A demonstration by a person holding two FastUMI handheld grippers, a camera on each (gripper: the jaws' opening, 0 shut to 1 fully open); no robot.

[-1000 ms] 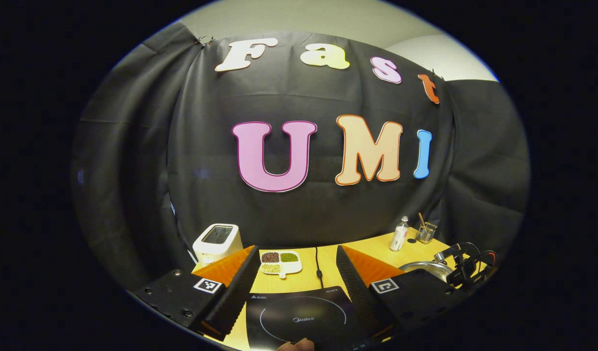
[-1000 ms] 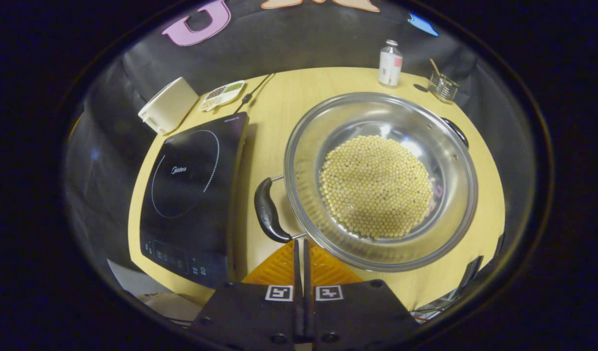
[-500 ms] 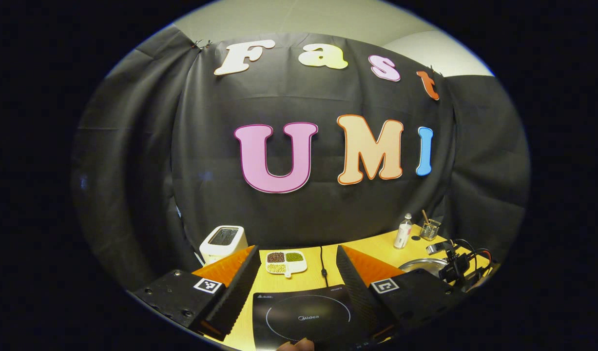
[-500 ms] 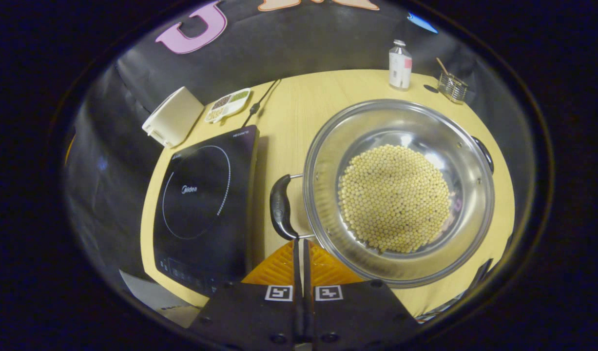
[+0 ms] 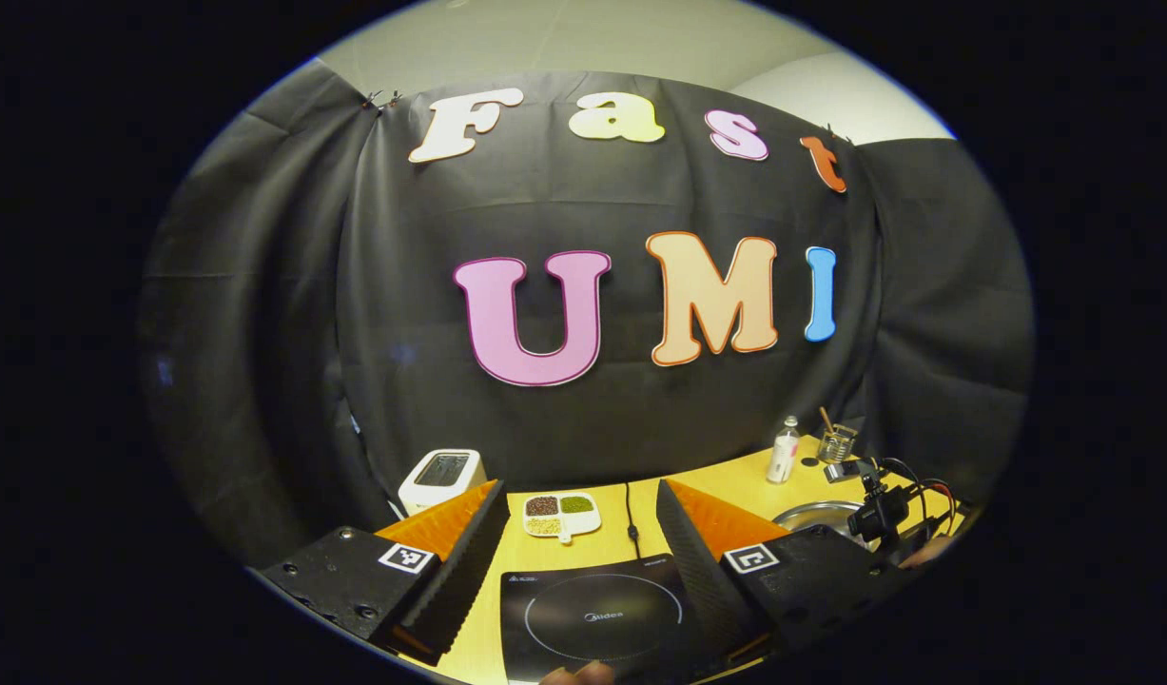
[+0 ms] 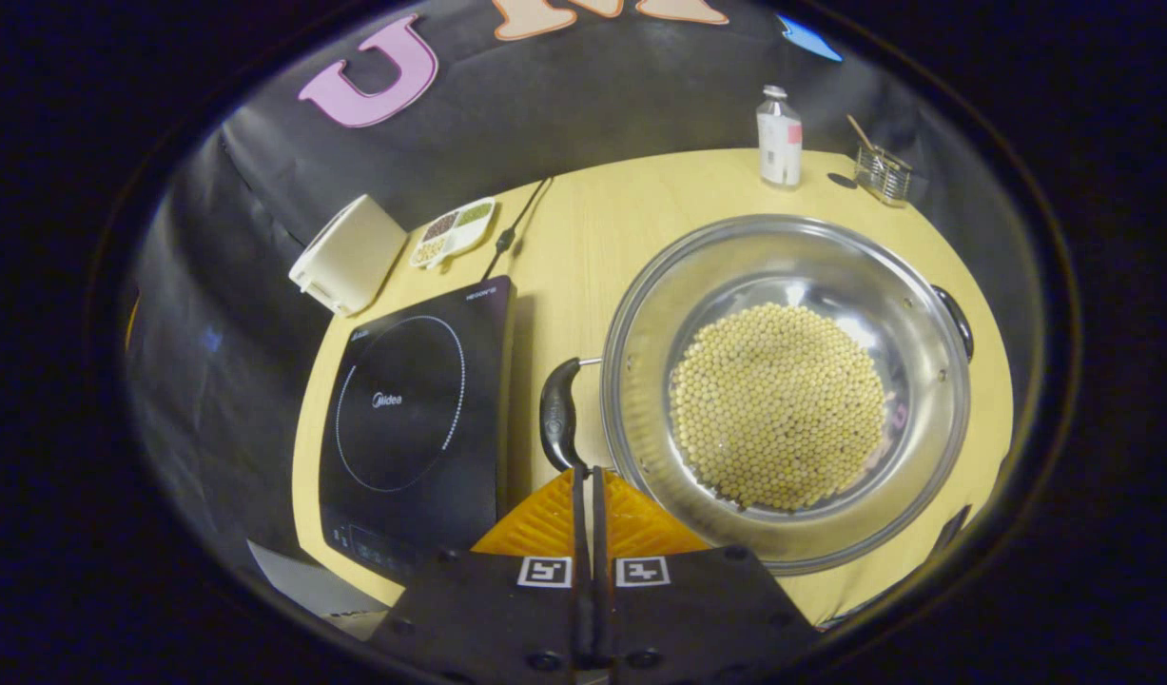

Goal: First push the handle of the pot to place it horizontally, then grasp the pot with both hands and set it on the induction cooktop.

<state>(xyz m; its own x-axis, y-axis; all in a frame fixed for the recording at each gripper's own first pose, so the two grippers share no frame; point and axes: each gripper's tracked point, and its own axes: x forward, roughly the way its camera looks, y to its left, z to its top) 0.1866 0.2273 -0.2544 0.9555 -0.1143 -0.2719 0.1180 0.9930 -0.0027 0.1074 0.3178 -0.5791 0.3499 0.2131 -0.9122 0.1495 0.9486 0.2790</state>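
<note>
Pressed flat together with nothing between them, the right gripper (image 6: 587,473) has its jaws tipped against the near end of the black handle (image 6: 558,413) at the pot's nine o'clock. The left gripper (image 5: 577,533) hangs with jaws spread wide and empty, above the induction cooktop (image 5: 602,616). The steel pot (image 6: 786,385), its floor covered in soybeans (image 6: 778,404), sits on the wooden table (image 6: 621,219) just beside the cooktop's three o'clock edge. Handle-pushing looks to be the step in hand; the far handle (image 6: 956,320) lies at about two o'clock, so a further nudge seems needed before both grippers take a handle each.

Toward the table's eleven o'clock sit a toaster (image 6: 349,254) and a divided bean dish (image 6: 452,231); at one o'clock, a bottle (image 6: 779,137) and a glass cup (image 6: 882,173).
</note>
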